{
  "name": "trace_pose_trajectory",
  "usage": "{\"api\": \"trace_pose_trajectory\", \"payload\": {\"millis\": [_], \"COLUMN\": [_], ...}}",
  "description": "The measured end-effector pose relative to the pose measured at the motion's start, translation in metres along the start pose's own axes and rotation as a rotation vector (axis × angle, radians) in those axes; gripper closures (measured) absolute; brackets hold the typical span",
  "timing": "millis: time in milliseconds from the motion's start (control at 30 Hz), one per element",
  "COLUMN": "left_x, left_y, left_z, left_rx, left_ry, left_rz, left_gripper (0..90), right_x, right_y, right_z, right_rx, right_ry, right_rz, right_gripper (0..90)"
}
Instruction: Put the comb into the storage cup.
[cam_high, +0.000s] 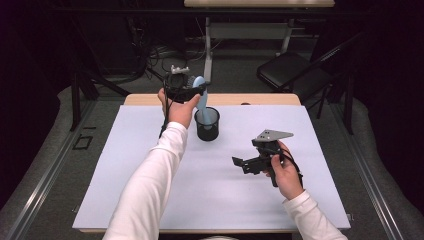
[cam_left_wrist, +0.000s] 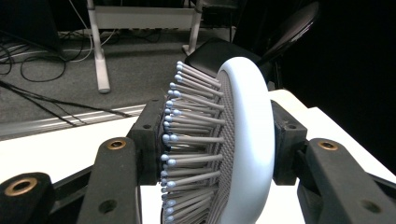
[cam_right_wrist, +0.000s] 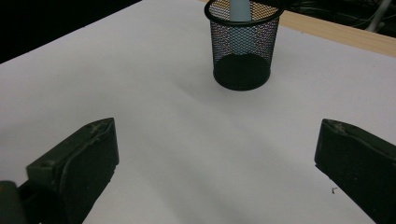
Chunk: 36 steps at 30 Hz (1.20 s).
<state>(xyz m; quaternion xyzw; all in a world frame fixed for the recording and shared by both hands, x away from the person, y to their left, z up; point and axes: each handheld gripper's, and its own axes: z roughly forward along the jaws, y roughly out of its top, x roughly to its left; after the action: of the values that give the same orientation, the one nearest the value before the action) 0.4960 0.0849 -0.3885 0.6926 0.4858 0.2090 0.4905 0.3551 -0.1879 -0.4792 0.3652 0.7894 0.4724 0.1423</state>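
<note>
A pale blue hairbrush (cam_high: 201, 95) stands handle-down in a black mesh cup (cam_high: 207, 124) near the table's far middle. My left gripper (cam_high: 199, 90) is shut on the brush's head above the cup. In the left gripper view its black pads press the white back and the grey bristles of the hairbrush (cam_left_wrist: 233, 140). My right gripper (cam_high: 239, 164) hovers over the white table right of centre, jaws wide open and nothing between them. Its own view looks at the mesh cup (cam_right_wrist: 243, 46) with the brush handle (cam_right_wrist: 241, 9) inside.
A white sheet (cam_high: 150, 165) covers the table, with a wooden edge (cam_high: 260, 99) showing at the back. A black chair (cam_high: 295, 70) stands behind the table to the right. Cables lie on the floor beyond.
</note>
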Motion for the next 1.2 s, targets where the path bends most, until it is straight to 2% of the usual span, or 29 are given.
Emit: {"api": "trace_pose_trajectory", "payload": {"millis": [100, 367, 800, 1000, 1200], "left_x": [0.001, -0.002, -0.006, -0.009, -0.009], "left_y": [-0.002, -0.005, -0.010, -0.012, -0.014], "left_z": [0.001, 0.006, 0.014, 0.017, 0.020], "left_rx": [-0.002, 0.003, 0.021, 0.041, 0.048], "left_ry": [0.002, 0.019, 0.027, 0.035, 0.036], "left_rz": [-0.006, 0.022, 0.035, 0.058, 0.056], "left_gripper": [49.7, 49.6, 49.5, 49.5, 49.5], "right_x": [0.000, 0.000, 0.000, 0.000, 0.000], "right_y": [0.000, 0.000, 0.000, 0.000, -0.001], "right_z": [0.000, 0.000, 0.000, 0.000, 0.000], "right_rx": [0.002, 0.001, 0.003, 0.004, 0.005], "right_ry": [0.000, 0.000, 0.002, 0.003, 0.005], "right_rz": [0.000, -0.001, -0.001, -0.001, -0.002], "right_gripper": [0.0, 0.0, 0.0, 0.0, 0.0]}}
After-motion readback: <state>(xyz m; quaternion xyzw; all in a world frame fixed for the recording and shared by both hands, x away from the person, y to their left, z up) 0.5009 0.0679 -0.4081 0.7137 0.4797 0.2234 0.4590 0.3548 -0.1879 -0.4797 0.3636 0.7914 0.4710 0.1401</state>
